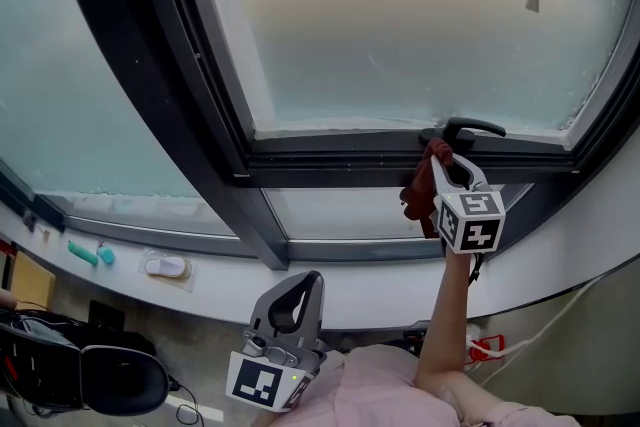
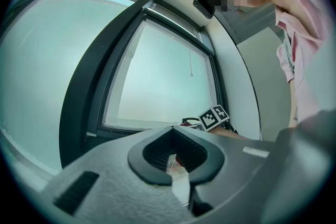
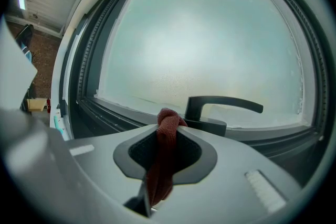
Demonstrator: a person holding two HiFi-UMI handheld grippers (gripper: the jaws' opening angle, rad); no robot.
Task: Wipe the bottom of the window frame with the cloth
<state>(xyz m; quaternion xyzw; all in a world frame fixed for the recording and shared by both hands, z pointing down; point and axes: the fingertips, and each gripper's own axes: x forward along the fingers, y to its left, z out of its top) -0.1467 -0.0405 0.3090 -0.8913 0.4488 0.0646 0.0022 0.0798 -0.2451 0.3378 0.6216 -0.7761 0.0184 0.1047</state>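
Note:
A dark red cloth (image 1: 419, 187) is bunched between the jaws of my right gripper (image 1: 447, 167), which is shut on it. The cloth's top fold (image 3: 167, 126) sits close to the bottom rail of the dark window frame (image 1: 330, 160), just left of the black window handle (image 1: 472, 127); I cannot tell whether it touches. In the right gripper view the handle (image 3: 223, 104) lies just beyond the right gripper (image 3: 166, 131), and the frame rail (image 3: 113, 111) runs off to the left. My left gripper (image 1: 289, 303) hangs low by the person's body, shut on nothing, pointing up at the window (image 2: 176, 153).
A blind cord weight (image 1: 533, 1) hangs at upper right. On the white sill (image 1: 230, 283) lie a teal item (image 1: 85, 253) and a white object (image 1: 165, 266). A black chair (image 1: 115, 380) stands lower left. A white cable (image 1: 545, 320) runs at lower right.

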